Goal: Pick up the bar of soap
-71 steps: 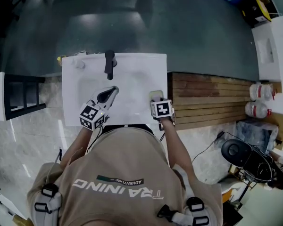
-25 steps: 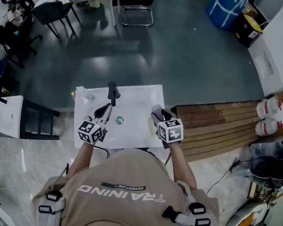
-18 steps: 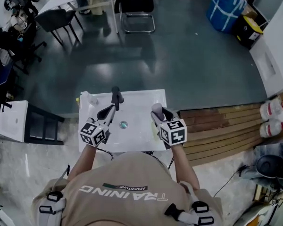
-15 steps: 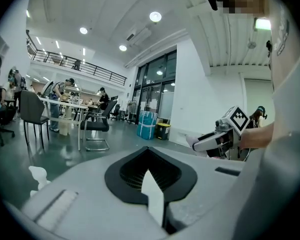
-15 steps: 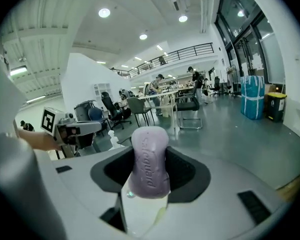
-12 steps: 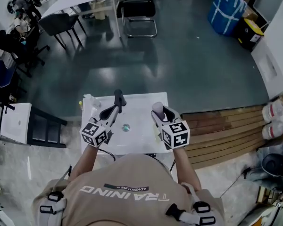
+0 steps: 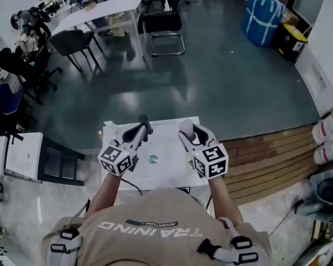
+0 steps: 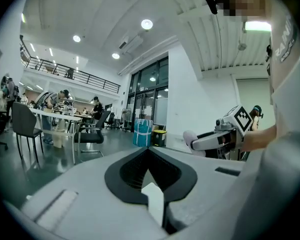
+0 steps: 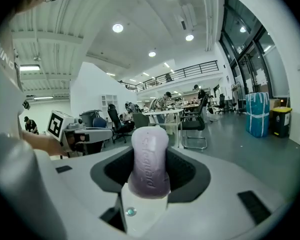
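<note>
The bar of soap (image 9: 150, 161) is pale lilac with stamped lettering. It stands upright between the jaws of my right gripper (image 9: 150, 156), which is shut on it. In the head view the soap (image 7: 185, 127) and right gripper (image 7: 190, 131) hang above the right side of the white sink (image 7: 169, 173). My left gripper (image 7: 140, 129) is over the sink's left half near the black faucet (image 7: 146, 122). In the left gripper view, this gripper (image 8: 151, 170) is shut with nothing in it, and the soap (image 8: 190, 138) shows off to the right.
A drain (image 7: 153, 159) lies in the middle of the basin, and a small bottle (image 7: 110, 128) stands at its back left corner. Wooden boards (image 7: 266, 159) lie to the right, a black rack (image 7: 61, 159) to the left. A white table (image 7: 100, 7) and chairs stand farther back.
The right gripper has lifted the soap off the sink's right edge and holds it up. Both grippers have risen, and the head view has tilted up toward the room.
</note>
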### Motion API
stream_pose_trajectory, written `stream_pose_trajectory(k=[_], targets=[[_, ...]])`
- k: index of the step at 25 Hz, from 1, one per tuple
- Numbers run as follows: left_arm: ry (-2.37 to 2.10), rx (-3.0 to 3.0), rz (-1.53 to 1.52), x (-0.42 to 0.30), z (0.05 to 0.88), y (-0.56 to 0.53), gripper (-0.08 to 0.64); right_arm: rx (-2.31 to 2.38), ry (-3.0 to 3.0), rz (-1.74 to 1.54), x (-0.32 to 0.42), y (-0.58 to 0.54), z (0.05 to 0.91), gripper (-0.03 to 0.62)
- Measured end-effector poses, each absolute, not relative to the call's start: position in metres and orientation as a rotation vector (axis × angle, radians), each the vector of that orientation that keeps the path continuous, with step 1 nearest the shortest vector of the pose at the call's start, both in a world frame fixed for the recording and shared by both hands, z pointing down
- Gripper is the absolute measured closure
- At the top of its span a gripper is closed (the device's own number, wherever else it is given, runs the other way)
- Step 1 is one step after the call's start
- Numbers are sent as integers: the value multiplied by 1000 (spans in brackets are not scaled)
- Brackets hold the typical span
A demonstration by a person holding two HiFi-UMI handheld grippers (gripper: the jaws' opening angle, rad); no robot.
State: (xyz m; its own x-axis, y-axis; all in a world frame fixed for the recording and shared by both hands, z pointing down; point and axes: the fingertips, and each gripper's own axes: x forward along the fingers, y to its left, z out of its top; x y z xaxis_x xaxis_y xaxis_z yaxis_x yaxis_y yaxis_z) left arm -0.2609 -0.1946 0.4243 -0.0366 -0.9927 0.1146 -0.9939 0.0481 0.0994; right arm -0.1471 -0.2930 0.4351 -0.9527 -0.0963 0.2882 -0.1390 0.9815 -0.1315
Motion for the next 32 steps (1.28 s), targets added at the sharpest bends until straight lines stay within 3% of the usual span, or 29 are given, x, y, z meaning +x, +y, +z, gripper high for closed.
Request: stream_pose_trajectory(k=[32], targets=[[-2312, 2121, -22, -279, 347, -193, 568, 263, -3153, 5, -151, -301, 344, 394]])
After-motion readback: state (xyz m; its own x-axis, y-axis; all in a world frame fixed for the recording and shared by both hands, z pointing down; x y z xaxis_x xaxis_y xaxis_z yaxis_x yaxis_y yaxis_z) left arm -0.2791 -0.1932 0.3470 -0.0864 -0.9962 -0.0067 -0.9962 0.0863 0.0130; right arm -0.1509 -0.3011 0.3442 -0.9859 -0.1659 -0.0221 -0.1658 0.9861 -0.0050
